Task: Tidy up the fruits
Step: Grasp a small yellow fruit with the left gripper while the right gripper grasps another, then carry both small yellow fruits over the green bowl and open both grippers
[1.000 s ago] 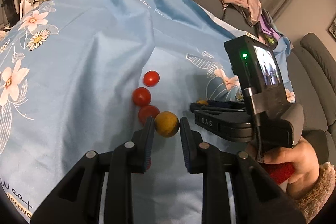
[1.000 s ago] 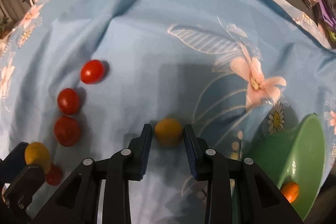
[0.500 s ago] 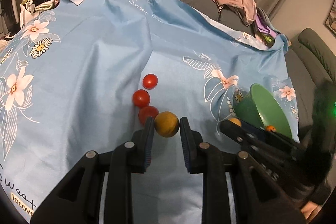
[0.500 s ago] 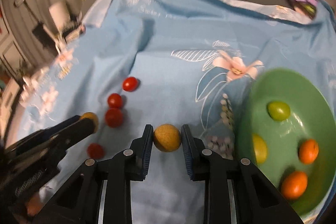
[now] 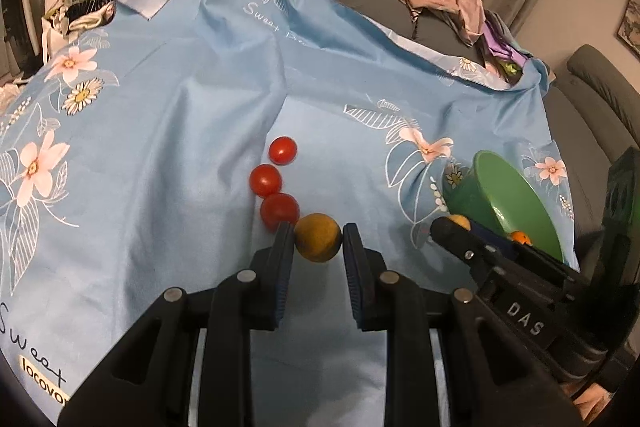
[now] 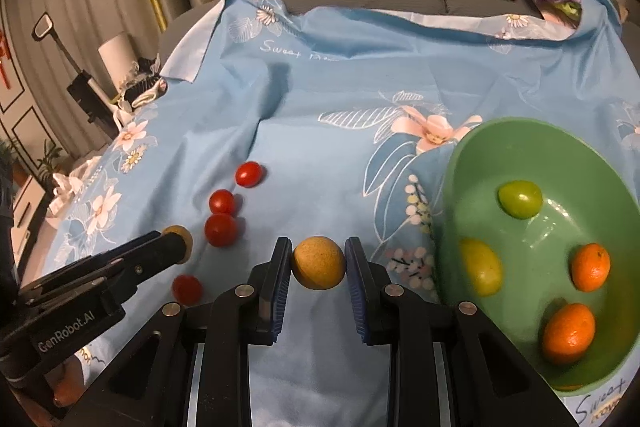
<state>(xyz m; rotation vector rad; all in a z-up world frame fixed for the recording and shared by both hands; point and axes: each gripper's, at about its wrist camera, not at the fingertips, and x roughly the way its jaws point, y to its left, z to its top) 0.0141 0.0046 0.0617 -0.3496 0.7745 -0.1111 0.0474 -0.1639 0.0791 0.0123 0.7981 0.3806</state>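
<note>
Blue floral cloth (image 6: 328,115) covers the sofa where a person sorts fruit with two hand-held tools. The right gripper (image 6: 319,263) pinches a yellow-brown round fruit (image 6: 318,262) between its blue pads, held beside the near rim of a green bowl (image 6: 452,195) and not yet over it. In the bowl lie a green fruit (image 6: 520,199), a yellow one (image 6: 482,267) and two small oranges (image 6: 590,267). The left gripper (image 5: 318,238) likewise clamps a second yellow-brown fruit (image 5: 318,237), just beside the nearest of three red cherry tomatoes (image 5: 279,211) that sit in a short line on the cloth; a fourth tomato (image 6: 187,288) shows only in the right wrist view, near the left tool's tip.

The risks appear modest but real. The bowl rests tilted on soft, creased fabric, so a fruit released at the rim could roll out or tip it. A round fruit caught only at its sides may squirt free if the pads shift. The loose tomatoes could roll along the folds if either tool drags the cloth.
</note>
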